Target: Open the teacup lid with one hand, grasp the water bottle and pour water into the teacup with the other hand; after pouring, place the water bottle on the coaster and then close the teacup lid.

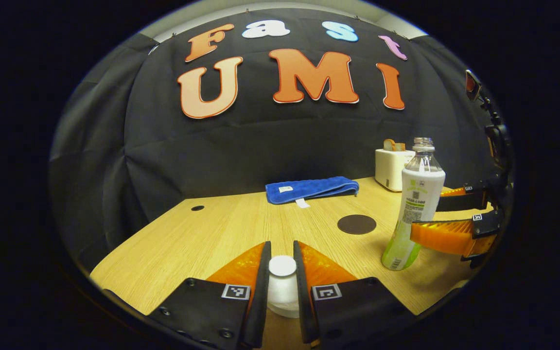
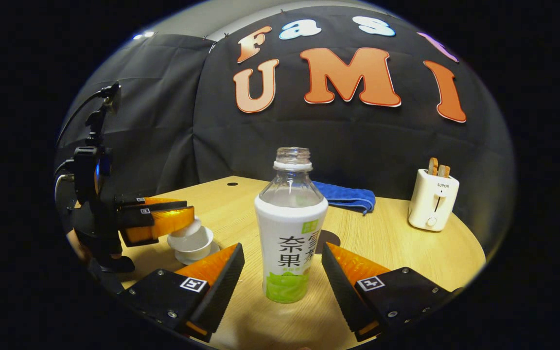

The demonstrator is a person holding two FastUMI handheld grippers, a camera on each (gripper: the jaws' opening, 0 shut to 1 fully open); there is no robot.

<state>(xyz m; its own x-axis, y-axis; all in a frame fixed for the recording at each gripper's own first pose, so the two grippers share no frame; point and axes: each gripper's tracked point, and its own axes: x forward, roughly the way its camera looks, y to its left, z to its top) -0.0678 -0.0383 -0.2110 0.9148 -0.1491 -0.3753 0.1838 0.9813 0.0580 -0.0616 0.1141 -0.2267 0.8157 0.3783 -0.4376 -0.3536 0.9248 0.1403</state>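
A white lidded teacup (image 1: 282, 296) stands at the table's near edge. My left gripper (image 1: 281, 245) is shut on the knob of its lid (image 1: 282, 266); the lid sits on the cup. In the right gripper view the same gripper (image 2: 187, 212) reaches in from the left over the cup (image 2: 193, 245). An uncapped water bottle (image 2: 289, 228) with a white and green label stands upright between the fingers of my open right gripper (image 2: 281, 249), with a gap on each side. The dark round coaster (image 1: 356, 224) lies just behind the bottle (image 1: 418, 204).
A folded blue cloth (image 1: 311, 188) lies at the back of the wooden table (image 1: 212, 233). A white toaster (image 2: 433, 199) with bread in it stands at the back right. A small round hole (image 1: 197, 208) is in the table's far left.
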